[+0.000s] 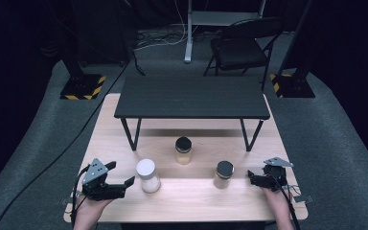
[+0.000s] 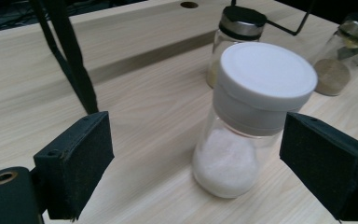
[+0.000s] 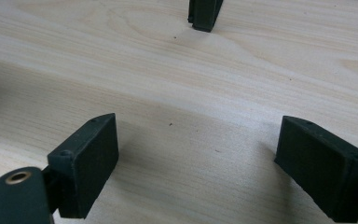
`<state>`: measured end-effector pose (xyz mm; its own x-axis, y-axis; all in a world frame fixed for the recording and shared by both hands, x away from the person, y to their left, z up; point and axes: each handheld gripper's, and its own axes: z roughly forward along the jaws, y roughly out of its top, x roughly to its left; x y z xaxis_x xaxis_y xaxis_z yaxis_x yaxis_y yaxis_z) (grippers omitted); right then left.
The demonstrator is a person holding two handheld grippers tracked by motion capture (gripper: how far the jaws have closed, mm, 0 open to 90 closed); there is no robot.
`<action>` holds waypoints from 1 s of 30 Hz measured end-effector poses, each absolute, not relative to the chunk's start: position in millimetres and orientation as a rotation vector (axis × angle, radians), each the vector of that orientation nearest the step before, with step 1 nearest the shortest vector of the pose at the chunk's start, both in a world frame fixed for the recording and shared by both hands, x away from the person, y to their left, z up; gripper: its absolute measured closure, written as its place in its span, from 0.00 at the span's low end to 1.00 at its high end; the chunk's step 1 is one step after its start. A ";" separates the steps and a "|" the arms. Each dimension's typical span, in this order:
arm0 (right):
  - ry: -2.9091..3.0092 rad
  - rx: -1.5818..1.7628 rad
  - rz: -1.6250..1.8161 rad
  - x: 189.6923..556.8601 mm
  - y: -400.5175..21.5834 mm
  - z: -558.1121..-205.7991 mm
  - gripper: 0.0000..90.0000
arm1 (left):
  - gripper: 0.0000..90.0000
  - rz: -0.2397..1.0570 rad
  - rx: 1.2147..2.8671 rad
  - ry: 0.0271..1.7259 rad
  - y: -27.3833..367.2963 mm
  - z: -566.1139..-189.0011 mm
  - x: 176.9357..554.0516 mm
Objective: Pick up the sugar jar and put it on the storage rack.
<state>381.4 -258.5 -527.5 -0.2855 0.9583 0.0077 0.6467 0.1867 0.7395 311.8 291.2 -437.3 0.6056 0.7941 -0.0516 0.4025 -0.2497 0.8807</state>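
The white-lidded jar (image 2: 244,121) stands on the table (image 1: 124,139) left of the two black-lidded jars. The left gripper (image 1: 123,173), jaws spread, seemingly brackets it untouched; the right gripper (image 1: 250,178) gapes empty.

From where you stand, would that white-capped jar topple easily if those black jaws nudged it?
Possibly. The white-capped jar stands upright with a cap wider than its neck, so a high push might tip it. Its white powder sits low, which should steady it. The clear wall looks like glass: probably slick and breakable.
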 end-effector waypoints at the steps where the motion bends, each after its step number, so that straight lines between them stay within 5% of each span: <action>1: 2.005 1.501 0.894 381.4 -258.4 -527.5 0.13 | 0.10 0.510 1.869 0.955 289.1 -437.0 311.5; 30: 2.006 1.500 0.893 381.2 -258.5 -527.5 0.13 | 0.10 0.493 1.891 0.893 248.8 -452.8 323.2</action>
<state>381.2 -258.5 -527.5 -0.2857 0.9583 0.0069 0.6467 0.1875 0.7394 323.2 248.8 -452.8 0.6513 0.7579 -0.0357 0.3731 -0.2789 0.8849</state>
